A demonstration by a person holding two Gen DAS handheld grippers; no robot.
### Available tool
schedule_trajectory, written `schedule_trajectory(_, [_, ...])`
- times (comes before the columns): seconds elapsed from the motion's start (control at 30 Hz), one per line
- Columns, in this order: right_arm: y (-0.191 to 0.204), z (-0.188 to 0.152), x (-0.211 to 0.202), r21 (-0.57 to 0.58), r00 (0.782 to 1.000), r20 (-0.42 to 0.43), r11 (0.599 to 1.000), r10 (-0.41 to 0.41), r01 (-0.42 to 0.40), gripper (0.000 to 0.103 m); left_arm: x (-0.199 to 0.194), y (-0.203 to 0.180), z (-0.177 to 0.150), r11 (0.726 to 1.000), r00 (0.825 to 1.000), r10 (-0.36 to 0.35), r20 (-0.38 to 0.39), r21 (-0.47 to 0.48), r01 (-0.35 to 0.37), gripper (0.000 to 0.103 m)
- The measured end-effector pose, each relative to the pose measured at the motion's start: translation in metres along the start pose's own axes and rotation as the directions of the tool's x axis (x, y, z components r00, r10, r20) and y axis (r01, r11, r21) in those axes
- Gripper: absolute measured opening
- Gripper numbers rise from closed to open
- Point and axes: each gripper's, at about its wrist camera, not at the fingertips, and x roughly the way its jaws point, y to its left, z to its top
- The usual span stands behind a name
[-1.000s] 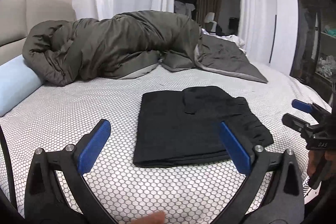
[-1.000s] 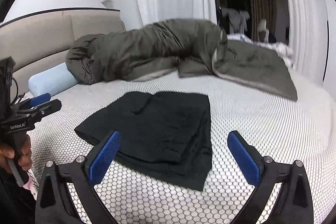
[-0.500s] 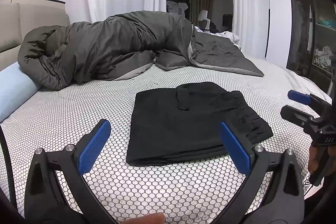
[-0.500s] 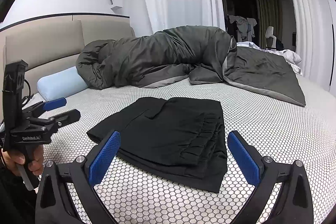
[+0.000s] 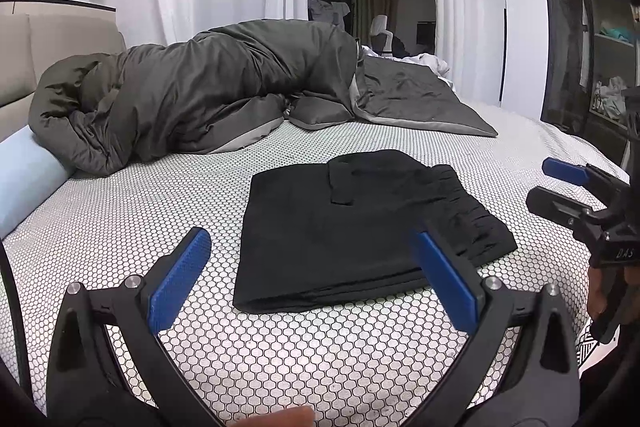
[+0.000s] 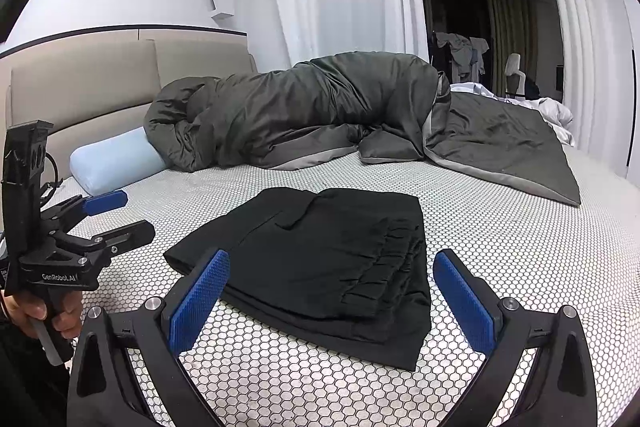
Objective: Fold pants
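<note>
1. Black pants [image 5: 360,227] lie folded into a compact rectangle on the bed [image 5: 120,227], on the honeycomb-patterned sheet, elastic waistband toward the right side.
2. Left hand-held gripper [image 5: 312,283]: jaws spread wide, nothing between the blue pads, held just short of the pants' near edge.
3. Right hand-held gripper [image 6: 332,299]: jaws likewise apart and empty, near the waistband end.
4. Dark olive duvet [image 6: 320,107] is bunched at the far side; light blue pillow [image 6: 116,159] lies by the headboard.
</note>
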Motion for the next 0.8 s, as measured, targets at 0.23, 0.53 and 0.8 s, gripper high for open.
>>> schedule_trajectory(0.23, [-0.0046, -0.0011, 0.0015, 0.004, 1.0, -0.013, 1.0, -0.013, 0.013, 0.103, 0.0008, 0.0036, -0.0013, 1.0, 1.0, 0.007, 0.001, -0.006, -0.007, 0.102])
schedule_trajectory(0.53, [-0.0045, -0.0018, 0.003, -0.002, 1.0, -0.018, 1.0, -0.016, 0.016, 0.103, 0.0006, 0.0055, -0.002, 1.0, 1.0, 0.007, 0.002, -0.005, -0.007, 0.102])
schedule_trajectory(0.8, [-0.0021, -0.0028, 0.0034, -0.011, 1.0, -0.019, 1.0, -0.017, 0.017, 0.103, 0.0003, 0.0076, -0.0017, 1.0, 1.0, 0.005, 0.005, -0.005, -0.005, 0.102])
